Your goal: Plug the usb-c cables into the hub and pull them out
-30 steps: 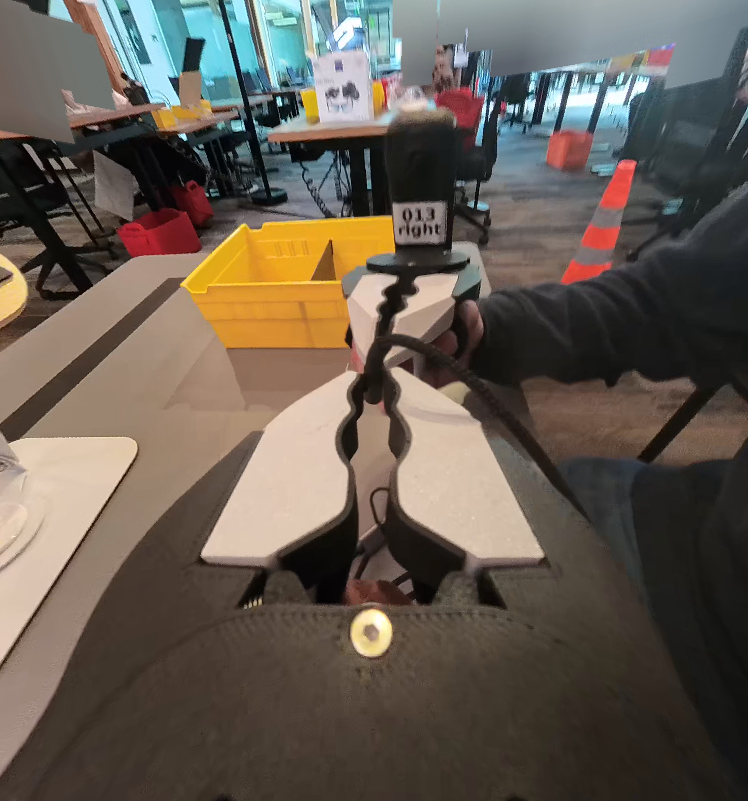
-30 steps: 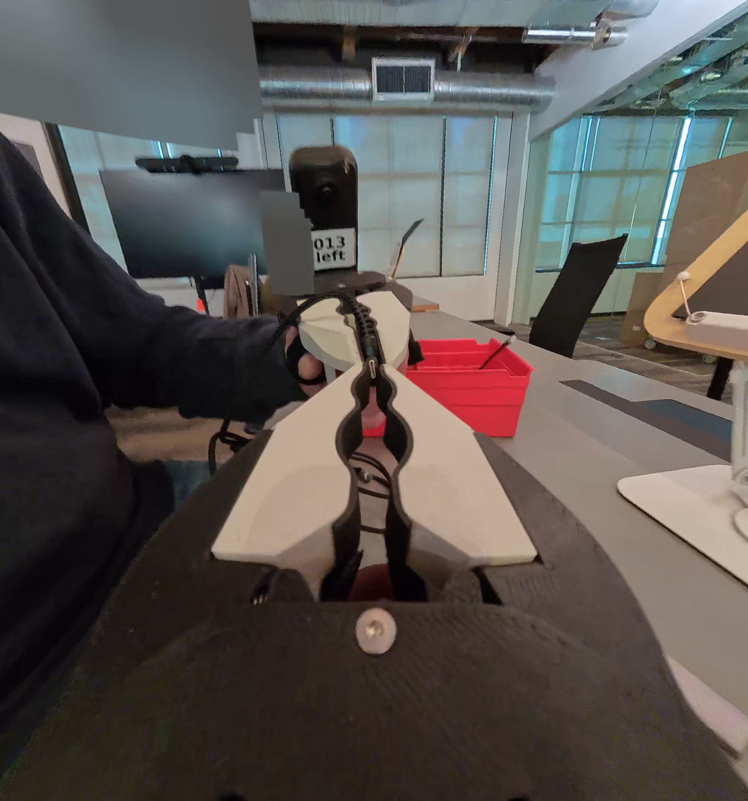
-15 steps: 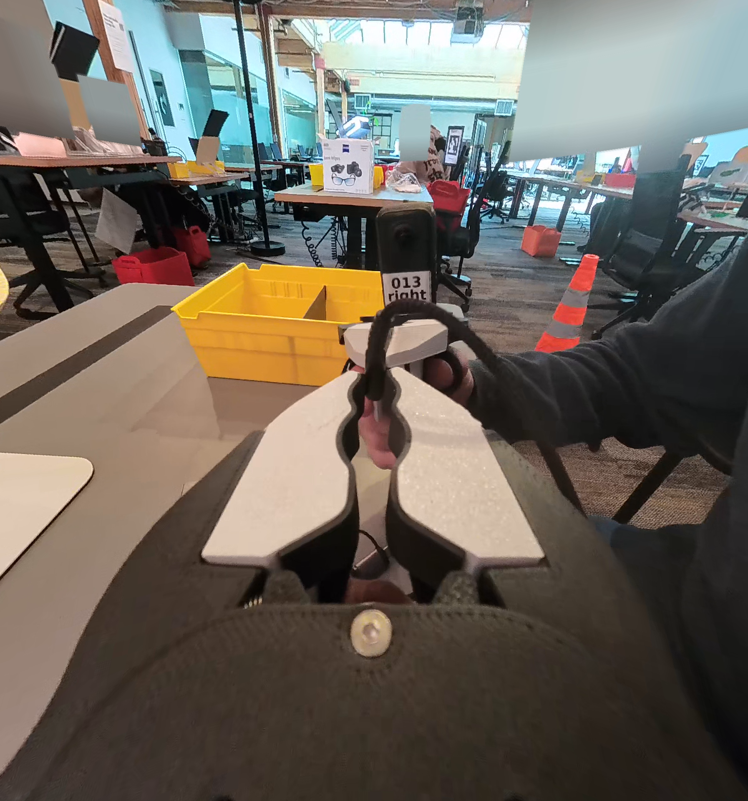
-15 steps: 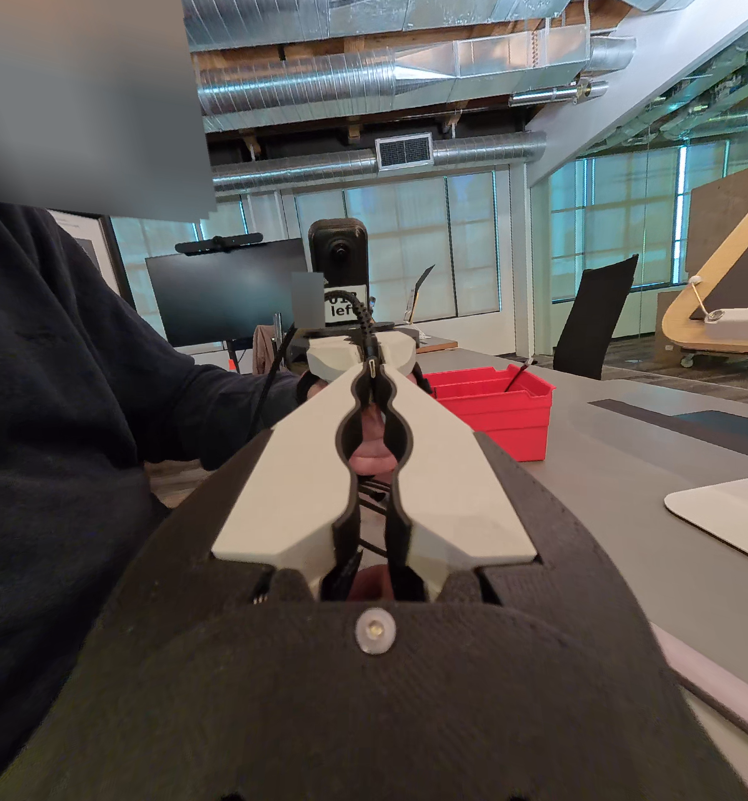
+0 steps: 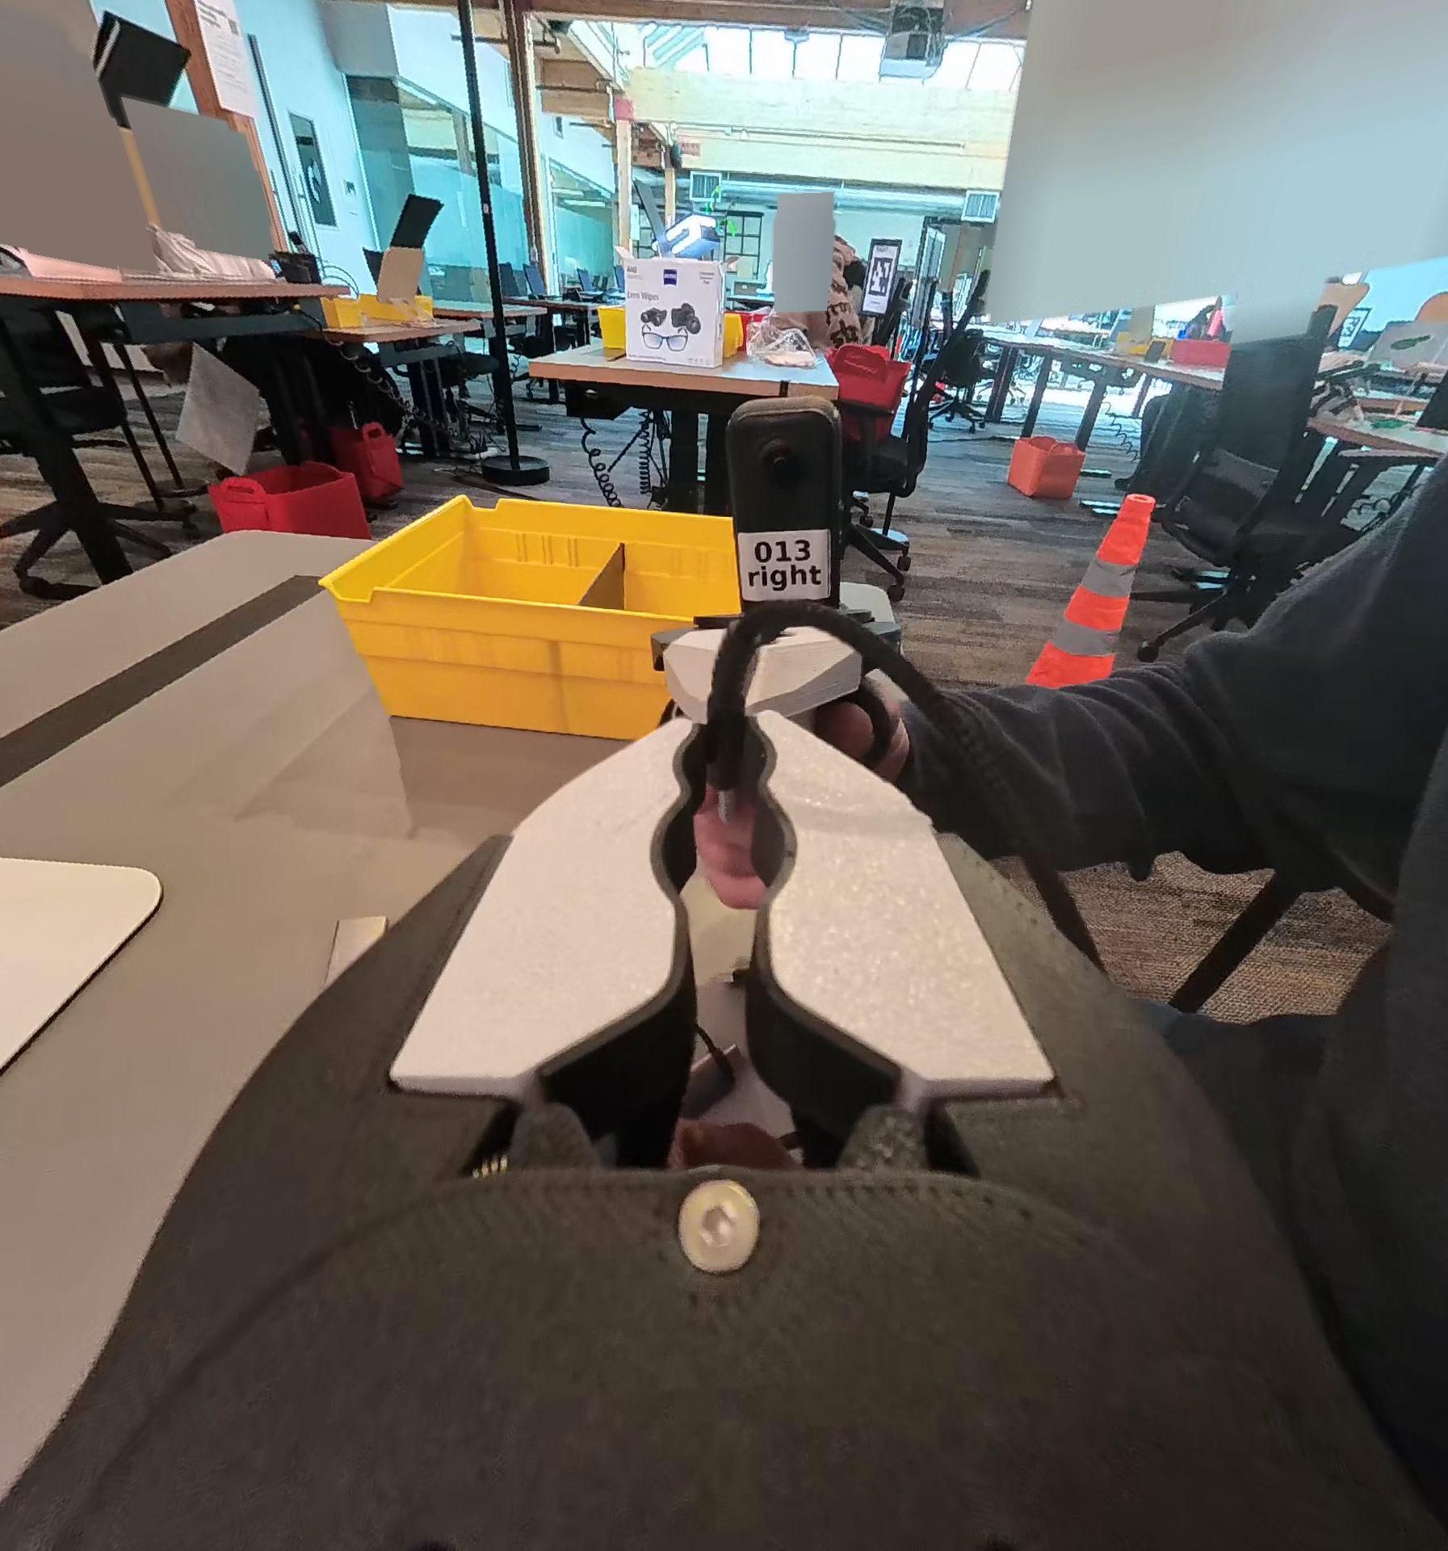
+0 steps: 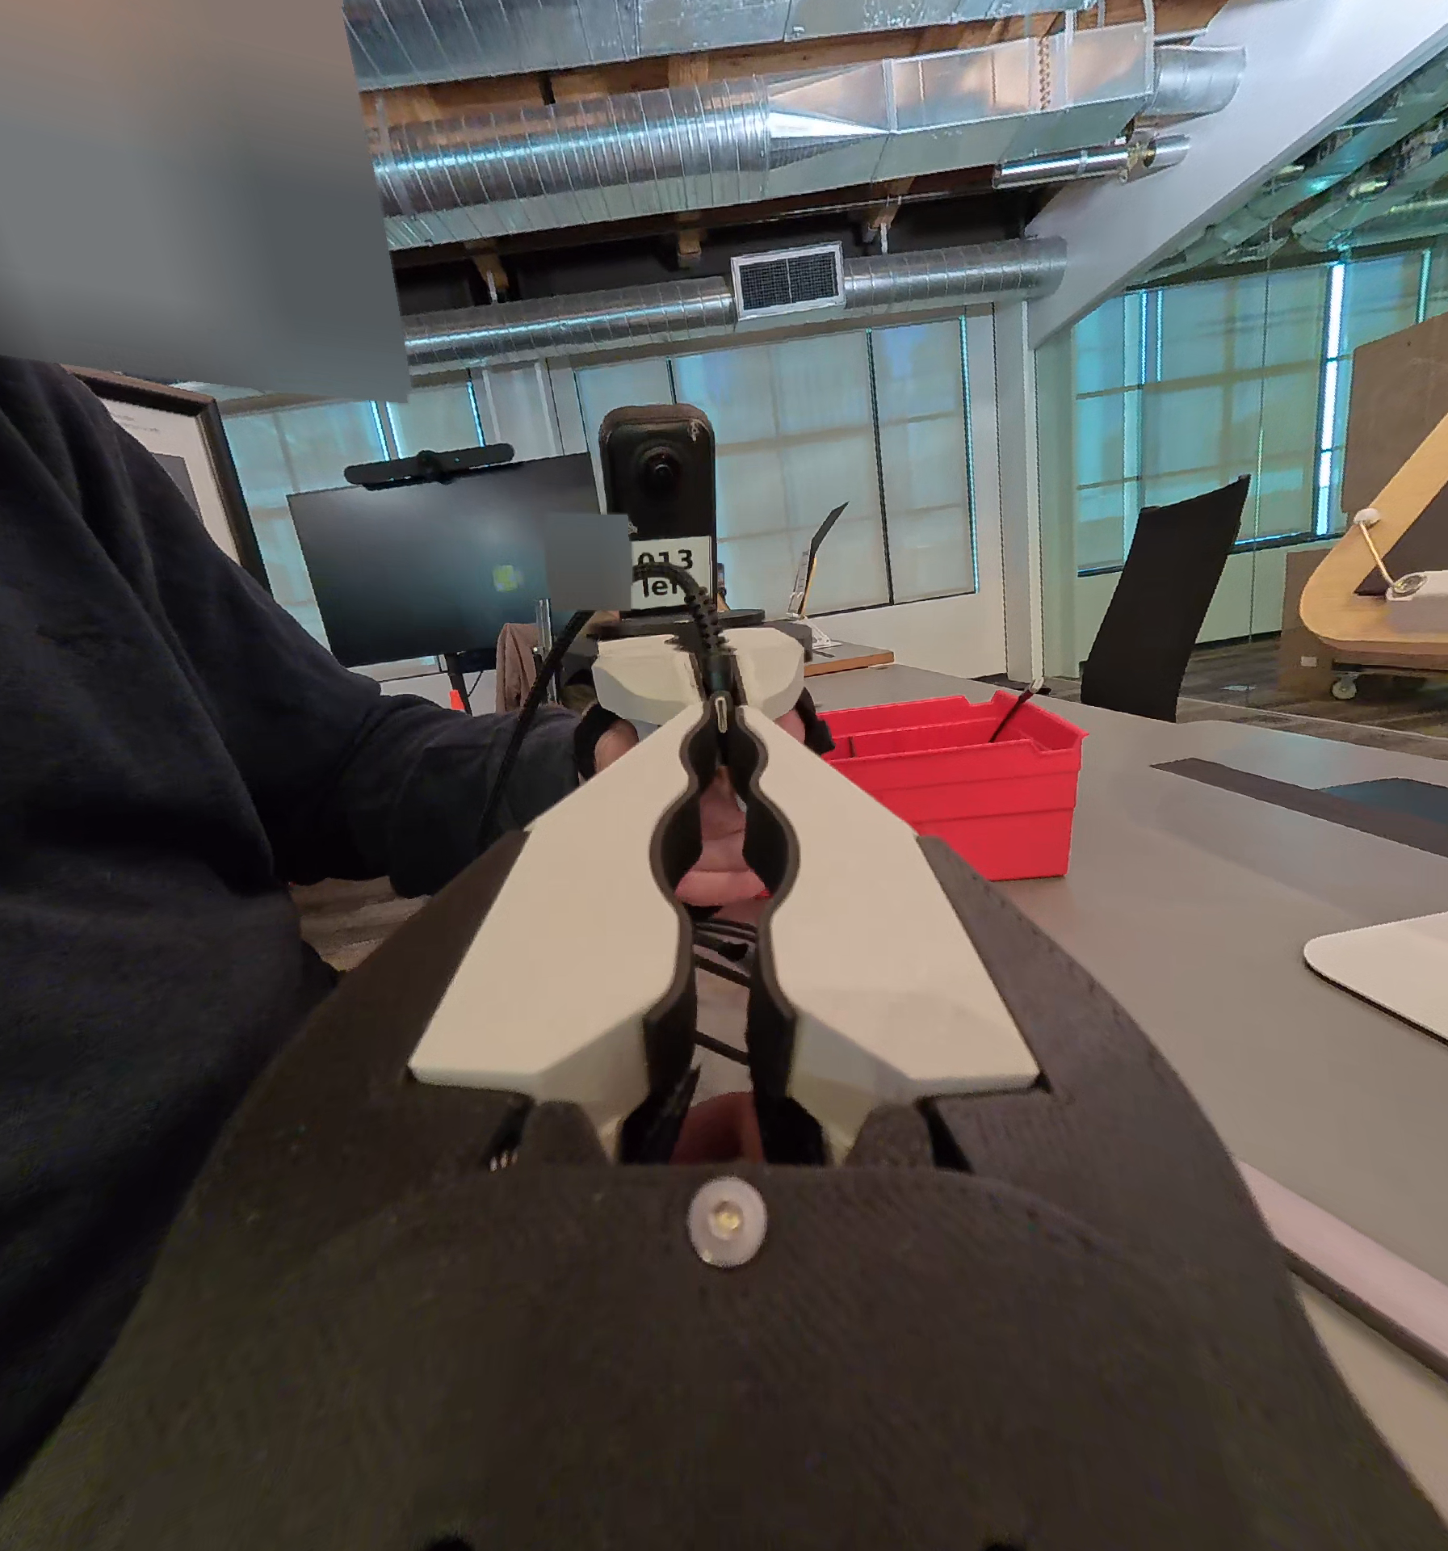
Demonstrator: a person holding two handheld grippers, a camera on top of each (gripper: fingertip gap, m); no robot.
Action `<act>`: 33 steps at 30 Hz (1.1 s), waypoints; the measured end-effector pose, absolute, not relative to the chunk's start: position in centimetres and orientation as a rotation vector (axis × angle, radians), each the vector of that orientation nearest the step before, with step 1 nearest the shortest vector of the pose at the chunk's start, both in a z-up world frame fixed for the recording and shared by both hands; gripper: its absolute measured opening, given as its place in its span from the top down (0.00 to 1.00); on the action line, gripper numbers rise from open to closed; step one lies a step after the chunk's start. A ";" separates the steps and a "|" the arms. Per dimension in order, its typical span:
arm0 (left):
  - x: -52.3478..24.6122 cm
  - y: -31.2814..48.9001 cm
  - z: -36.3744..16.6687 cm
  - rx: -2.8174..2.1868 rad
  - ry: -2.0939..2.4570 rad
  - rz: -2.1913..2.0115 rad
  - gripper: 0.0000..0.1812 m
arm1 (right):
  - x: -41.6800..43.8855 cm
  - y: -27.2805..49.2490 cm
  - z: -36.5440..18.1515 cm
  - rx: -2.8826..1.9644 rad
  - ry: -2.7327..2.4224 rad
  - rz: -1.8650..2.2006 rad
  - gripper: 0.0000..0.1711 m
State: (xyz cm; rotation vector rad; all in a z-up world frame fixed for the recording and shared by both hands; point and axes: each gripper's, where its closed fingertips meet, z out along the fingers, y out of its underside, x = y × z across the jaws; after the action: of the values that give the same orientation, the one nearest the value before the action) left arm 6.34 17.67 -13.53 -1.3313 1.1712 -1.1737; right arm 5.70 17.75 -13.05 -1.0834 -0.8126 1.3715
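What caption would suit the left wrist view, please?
Left gripper shut on a black braided cable, facing the right gripper before a yellow bin.

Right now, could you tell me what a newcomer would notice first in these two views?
Centre stage, the left hand-held gripper is shut on a black braided cable, tip to tip with the right hand-held gripper. Behind them, a yellow bin sits on the grey table, and a red bin at its other end.

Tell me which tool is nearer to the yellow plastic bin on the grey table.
Right. The right tool hovers close in front of the yellow plastic bin. The left tool meets it tip to tip from the side away from the bin, so it is farther off.
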 end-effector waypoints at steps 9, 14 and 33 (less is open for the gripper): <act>4.1 19.4 -13.1 -1.402 1.146 -1.109 0.96 | 6.7 19.9 -14.1 -1.196 -0.888 1.107 0.93; 2.0 20.8 -12.8 -1.456 1.107 -1.026 0.96 | 8.0 22.4 -16.2 -1.337 -0.967 0.857 0.91; -0.7 20.2 -17.0 -1.594 1.086 -0.910 0.96 | 8.1 30.3 -26.8 -1.610 -1.495 0.068 0.75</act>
State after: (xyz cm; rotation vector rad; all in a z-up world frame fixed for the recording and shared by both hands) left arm -0.73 20.20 -17.03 -1.5944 1.0865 -0.9101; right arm 8.09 30.27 -26.80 -1.6104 -1.4950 0.0681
